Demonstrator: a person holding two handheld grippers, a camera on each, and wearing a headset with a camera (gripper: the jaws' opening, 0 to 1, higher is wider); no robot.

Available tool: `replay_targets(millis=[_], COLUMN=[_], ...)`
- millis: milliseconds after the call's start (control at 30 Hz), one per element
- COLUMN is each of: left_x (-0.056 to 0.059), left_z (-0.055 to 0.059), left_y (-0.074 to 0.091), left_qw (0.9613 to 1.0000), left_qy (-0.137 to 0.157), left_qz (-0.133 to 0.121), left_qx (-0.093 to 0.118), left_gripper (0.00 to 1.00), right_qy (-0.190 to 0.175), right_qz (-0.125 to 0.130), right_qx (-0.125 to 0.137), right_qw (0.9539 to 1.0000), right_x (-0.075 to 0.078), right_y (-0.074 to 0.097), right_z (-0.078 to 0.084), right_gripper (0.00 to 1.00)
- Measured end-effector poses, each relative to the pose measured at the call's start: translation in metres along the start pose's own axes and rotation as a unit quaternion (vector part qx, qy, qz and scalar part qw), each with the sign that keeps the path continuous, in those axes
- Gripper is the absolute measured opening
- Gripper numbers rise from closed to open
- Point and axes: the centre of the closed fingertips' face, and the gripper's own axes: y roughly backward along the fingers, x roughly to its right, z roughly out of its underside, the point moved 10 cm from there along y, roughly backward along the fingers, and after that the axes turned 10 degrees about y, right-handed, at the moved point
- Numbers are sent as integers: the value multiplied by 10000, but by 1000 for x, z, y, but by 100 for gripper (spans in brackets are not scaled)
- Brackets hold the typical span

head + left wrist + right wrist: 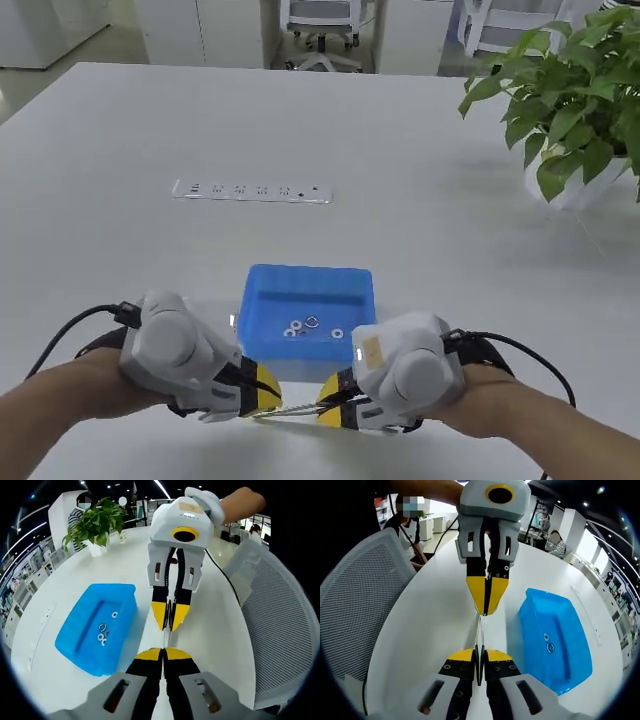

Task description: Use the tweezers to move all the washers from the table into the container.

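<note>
A blue container [262,300] sits in front of me on the white table, with several washers [312,327] lying inside it. Just below it, my left gripper [266,387] and right gripper [334,395] face each other tip to tip. Thin metal tweezers [298,408] span the small gap between them, and both grippers are shut on them. In the left gripper view, my own jaws [163,655] pinch one end of the tweezers [167,637] and the right gripper [170,619] pinches the other; the container [75,647] lies to the left. The right gripper view mirrors this, with the tweezers [480,630] held between both.
A white power strip [250,191] lies beyond the container. A potted plant [570,100] stands at the far right of the table. A mesh office chair [272,630] is at the table's near edge, and more chairs stand past the far edge.
</note>
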Motion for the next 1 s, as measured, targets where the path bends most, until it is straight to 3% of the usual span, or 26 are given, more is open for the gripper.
replay_targets(millis=[300,733,1000], left_x=[-2,2,4], left_z=[8,20,24], left_y=[3,7,13], left_qw=[9999,9996,9992], left_qy=[71,196,312], left_qz=[-27,-120,-223], left_qx=[-68,-132,-75], left_gripper=[5,5,5], right_qy=[2,-29,-341], right_qz=[-20,-243,-176], right_qx=[7,-270,-262], right_qw=[10000,9993,9989], right_x=[1,-3,-4], right_y=[-3,-10,-10], right_z=[-1,6,5], right_gripper=[9,11,12])
